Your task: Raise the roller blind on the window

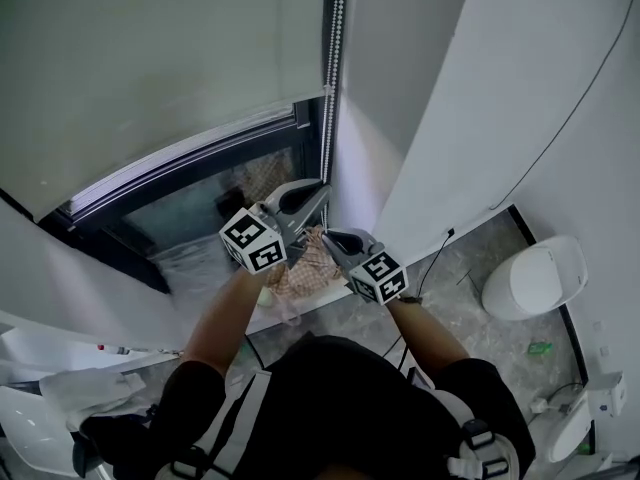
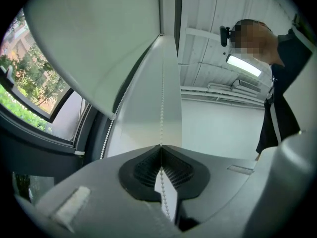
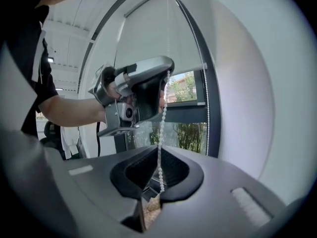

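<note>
The pale roller blind (image 1: 150,58) covers the upper part of the window, its bottom bar (image 1: 190,143) above the dark glass. A white bead chain (image 1: 335,48) hangs down the window's right edge. My left gripper (image 1: 316,194) is the higher one, shut on one strand of the chain (image 2: 162,108), which runs straight up from its pads; the second strand (image 2: 110,128) hangs to the left. My right gripper (image 1: 331,238) sits just below, its jaws close round the same chain (image 3: 161,128), which sags between it and the left gripper (image 3: 143,90).
A white wall pillar (image 1: 430,98) stands right of the chain. A patterned cloth (image 1: 300,273) lies below the grippers. A white rounded fixture (image 1: 535,278) and a thin black cable (image 1: 437,253) are on the grey floor at right. Trees (image 2: 29,78) show outside.
</note>
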Motion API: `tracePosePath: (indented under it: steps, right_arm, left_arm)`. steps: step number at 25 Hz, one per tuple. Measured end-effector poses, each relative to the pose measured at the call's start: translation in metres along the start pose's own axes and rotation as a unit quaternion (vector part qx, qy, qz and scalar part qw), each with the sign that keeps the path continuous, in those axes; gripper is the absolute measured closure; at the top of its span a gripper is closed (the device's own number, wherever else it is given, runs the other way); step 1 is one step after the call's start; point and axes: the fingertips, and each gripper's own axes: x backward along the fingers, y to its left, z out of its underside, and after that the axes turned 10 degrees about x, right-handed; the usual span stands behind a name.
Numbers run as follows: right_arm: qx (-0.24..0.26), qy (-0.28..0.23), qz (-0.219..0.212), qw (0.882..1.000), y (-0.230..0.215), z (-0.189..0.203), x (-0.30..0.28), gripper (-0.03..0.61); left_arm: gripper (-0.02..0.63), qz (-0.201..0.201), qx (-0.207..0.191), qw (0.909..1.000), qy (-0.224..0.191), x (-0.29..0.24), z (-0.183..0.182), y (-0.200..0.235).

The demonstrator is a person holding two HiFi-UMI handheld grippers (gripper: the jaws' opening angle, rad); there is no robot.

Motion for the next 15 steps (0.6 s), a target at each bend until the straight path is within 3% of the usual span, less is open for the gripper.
tracePosePath:
  steps: [2,3,5,9,15]
  right_arm:
    - [-0.003,-0.034,0.0,0.999,-0.002,-0.022,0.01,0.48]
    - [0.002,-0.059,0.005,0.998,-0.005,-0.039,0.017,0.468]
    - [0.028,-0.116,0.022,0.993,-0.012,-0.083,0.032,0.468]
    - [0.082,-0.221,0.047,0.971,-0.018,-0.181,0.055,0.476]
    - [0.109,-0.265,0.065,0.956,-0.037,-0.257,0.049,0.486]
  left_arm:
    - [0.607,-0.007,-0.007,0.9999,0.002,0.002,-0.002,0.002]
    - [0.607,-0.008,-0.011,0.9999,0.004,0.002,-0.004,0.002]
    - [0.607,-0.009,-0.011,0.9999,0.002,0.003,-0.005,0.002]
    - [0.607,-0.005,-0.002,0.9999,-0.012,0.009,-0.007,-0.002]
    - [0.607,-0.005,0.004,0.9999,-0.014,0.015,-0.008,-0.009]
